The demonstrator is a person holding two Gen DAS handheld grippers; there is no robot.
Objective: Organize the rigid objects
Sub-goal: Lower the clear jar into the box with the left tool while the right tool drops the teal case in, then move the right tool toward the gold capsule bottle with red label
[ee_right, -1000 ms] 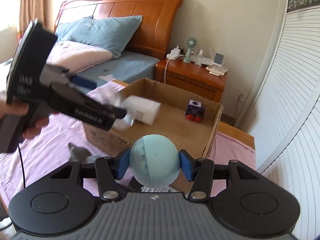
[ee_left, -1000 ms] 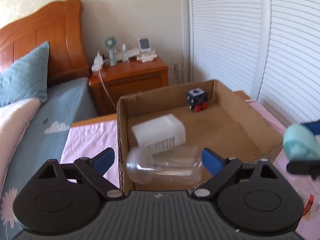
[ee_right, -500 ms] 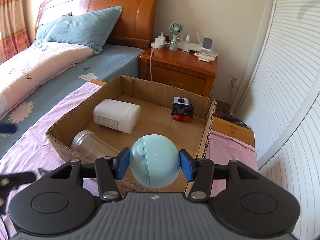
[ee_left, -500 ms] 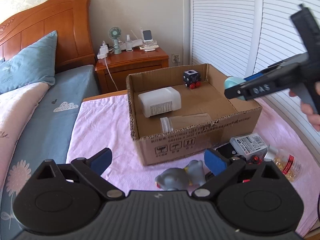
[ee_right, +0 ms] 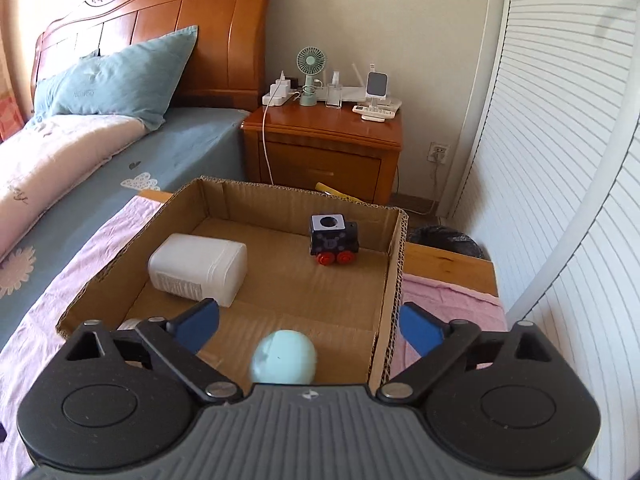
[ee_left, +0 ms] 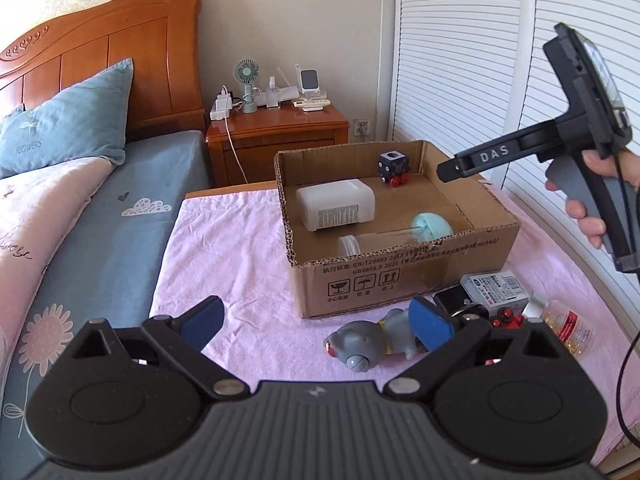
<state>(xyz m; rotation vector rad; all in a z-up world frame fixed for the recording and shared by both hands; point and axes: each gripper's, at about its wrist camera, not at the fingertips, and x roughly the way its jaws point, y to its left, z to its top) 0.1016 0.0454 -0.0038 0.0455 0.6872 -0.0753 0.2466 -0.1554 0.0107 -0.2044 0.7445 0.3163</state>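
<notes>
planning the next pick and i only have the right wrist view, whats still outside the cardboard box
Observer: A grey toy figure lies on the pink cloth, just in front of the cardboard box.
Operator: anything else near it
Observer: A small white carton with a barcode and a small clear bottle with a red label lie to the toy's right.
Operator: is the left hand-held gripper free
Observer: Yes, the left hand-held gripper is open, with nothing gripped between its pads.

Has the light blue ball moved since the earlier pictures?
Yes. The light blue ball has left the opening right gripper and dropped into the cardboard box, near its front wall.
</notes>
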